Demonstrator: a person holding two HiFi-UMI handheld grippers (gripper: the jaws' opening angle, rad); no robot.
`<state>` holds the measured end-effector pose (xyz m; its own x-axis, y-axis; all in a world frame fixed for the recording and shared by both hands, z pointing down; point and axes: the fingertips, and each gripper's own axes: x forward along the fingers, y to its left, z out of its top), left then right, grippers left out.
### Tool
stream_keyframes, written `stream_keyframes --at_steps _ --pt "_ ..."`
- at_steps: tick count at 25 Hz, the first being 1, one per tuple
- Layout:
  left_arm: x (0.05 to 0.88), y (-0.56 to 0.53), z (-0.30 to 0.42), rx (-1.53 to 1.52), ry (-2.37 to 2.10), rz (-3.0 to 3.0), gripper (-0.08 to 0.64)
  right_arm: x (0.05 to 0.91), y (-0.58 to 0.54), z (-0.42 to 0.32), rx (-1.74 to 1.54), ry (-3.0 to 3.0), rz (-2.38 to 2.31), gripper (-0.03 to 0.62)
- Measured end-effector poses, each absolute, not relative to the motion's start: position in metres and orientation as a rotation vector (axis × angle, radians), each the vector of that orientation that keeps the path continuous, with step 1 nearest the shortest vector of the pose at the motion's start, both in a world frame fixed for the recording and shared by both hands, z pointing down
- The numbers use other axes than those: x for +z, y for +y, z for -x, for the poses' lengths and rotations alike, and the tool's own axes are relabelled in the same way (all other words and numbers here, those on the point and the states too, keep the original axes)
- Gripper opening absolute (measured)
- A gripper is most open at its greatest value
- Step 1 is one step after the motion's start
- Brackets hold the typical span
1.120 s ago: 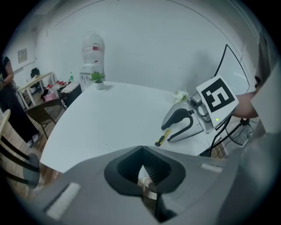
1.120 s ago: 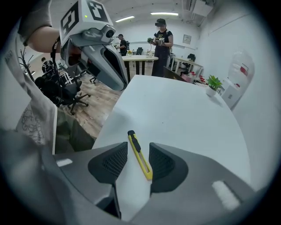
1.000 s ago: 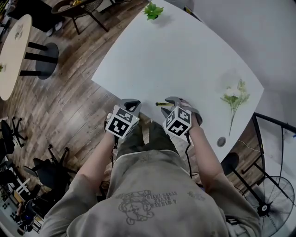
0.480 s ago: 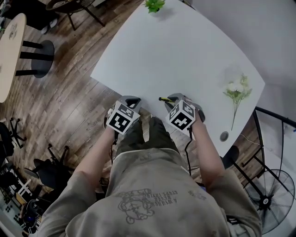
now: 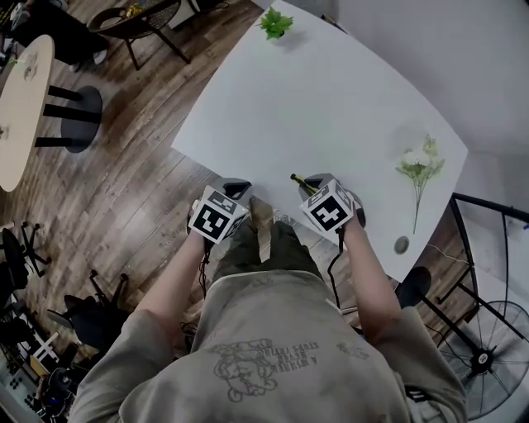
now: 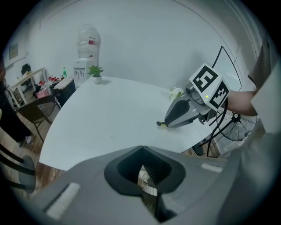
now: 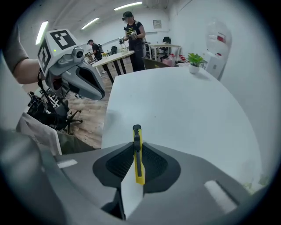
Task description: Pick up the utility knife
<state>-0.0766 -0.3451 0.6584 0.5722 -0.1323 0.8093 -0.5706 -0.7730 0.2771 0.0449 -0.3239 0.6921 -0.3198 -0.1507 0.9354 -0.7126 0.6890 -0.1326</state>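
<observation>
The utility knife (image 7: 138,154) is slim and yellow with a black slider, and my right gripper (image 7: 137,151) is shut on it, the knife's tip sticking out past the jaws. In the head view the knife (image 5: 296,179) pokes up-left from the right gripper (image 5: 310,185) over the white table's (image 5: 331,91) near edge. From the left gripper view its yellow tip (image 6: 162,124) hangs just over the tabletop. My left gripper (image 6: 141,151) is shut with nothing in it and sits off the table edge (image 5: 235,188), left of the right one.
A small potted plant (image 5: 274,21) stands at the table's far corner. A white flower stem (image 5: 420,169) lies at the right, near a cable hole (image 5: 401,244). A fan (image 5: 488,347) stands on the floor at the right, with chairs and another table (image 5: 25,99) at the left.
The knife's tip has swung from pointing left to pointing up-left as the right gripper turned with it. The left gripper has barely shifted.
</observation>
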Motion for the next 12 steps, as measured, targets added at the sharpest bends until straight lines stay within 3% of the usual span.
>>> stream_keyframes --at_steps 12 --pt "0.576 -0.390 0.093 1.020 -0.692 -2.416 0.000 0.583 -0.379 -0.037 0.564 -2.001 -0.928 0.087"
